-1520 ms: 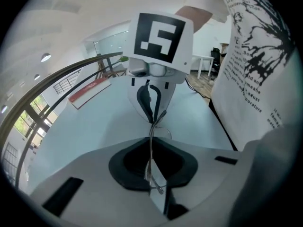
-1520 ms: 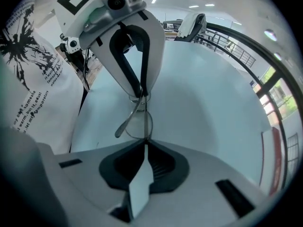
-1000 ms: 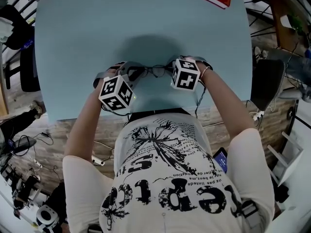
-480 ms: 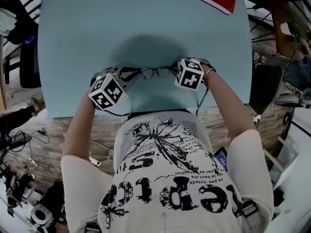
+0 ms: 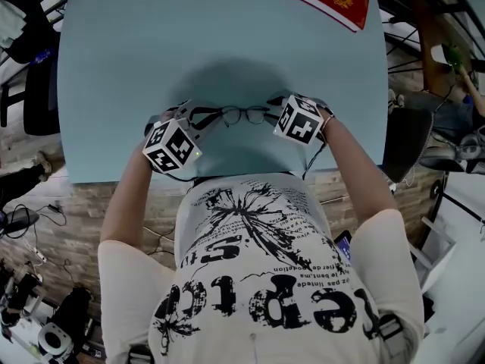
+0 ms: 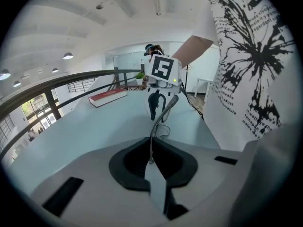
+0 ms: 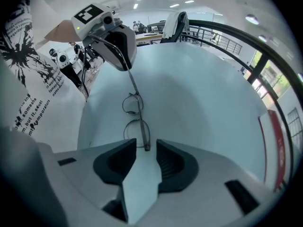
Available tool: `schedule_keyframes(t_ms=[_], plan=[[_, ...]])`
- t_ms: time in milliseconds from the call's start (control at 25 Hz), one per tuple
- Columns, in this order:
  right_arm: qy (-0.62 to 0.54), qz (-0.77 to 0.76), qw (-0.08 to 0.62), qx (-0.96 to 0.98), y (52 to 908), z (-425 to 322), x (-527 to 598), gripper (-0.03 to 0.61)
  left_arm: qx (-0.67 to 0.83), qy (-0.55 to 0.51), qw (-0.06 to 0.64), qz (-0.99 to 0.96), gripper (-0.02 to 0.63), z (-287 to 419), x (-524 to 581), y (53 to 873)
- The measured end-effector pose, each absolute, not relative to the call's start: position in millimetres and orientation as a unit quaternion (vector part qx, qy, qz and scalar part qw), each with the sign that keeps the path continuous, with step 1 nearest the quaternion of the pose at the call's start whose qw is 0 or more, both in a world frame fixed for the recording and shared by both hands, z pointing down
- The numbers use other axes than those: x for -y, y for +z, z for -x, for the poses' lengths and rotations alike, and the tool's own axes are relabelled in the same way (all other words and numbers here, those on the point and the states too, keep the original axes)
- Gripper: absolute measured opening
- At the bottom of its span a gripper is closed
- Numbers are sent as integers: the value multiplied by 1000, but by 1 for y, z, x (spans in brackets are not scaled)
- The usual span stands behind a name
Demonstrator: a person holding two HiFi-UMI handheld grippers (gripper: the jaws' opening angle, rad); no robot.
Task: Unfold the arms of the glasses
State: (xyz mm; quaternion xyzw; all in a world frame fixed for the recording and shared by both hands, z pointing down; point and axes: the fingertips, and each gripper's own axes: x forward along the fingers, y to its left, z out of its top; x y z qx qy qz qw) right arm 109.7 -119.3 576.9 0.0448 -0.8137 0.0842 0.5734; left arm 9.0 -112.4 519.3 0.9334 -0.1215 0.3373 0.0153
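Legible nowhere for certain: black print on the white T-shirt, behind the fingers of the right gripper, too warped; gold stamp on the red book, far beyond them, too small.

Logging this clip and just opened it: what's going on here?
A person works on glasses at a light blue table with two handheld grippers. The left gripper is shut on one thin arm. The right gripper has just been opening its jaws; the frame's other end sits between them, not gripped.
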Motion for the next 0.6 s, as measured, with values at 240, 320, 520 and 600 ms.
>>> schedule_keyframes(t_ms=[240, 320, 520, 600], plan=[[30, -6, 559, 828, 561, -57, 115, 140, 132, 325, 24, -936, 26, -8, 113, 519], [7, 14, 569, 822, 565, -40, 115, 127, 134, 322, 26, -937, 26, -6, 113, 519], [-24, 57, 606, 793, 582, -22, 112, 81, 137, 318, 28, -938, 26, -2, 113, 518], [-27, 61, 611, 789, 585, -17, 113, 56, 135, 318, 28, -938, 26, 0, 115, 517]])
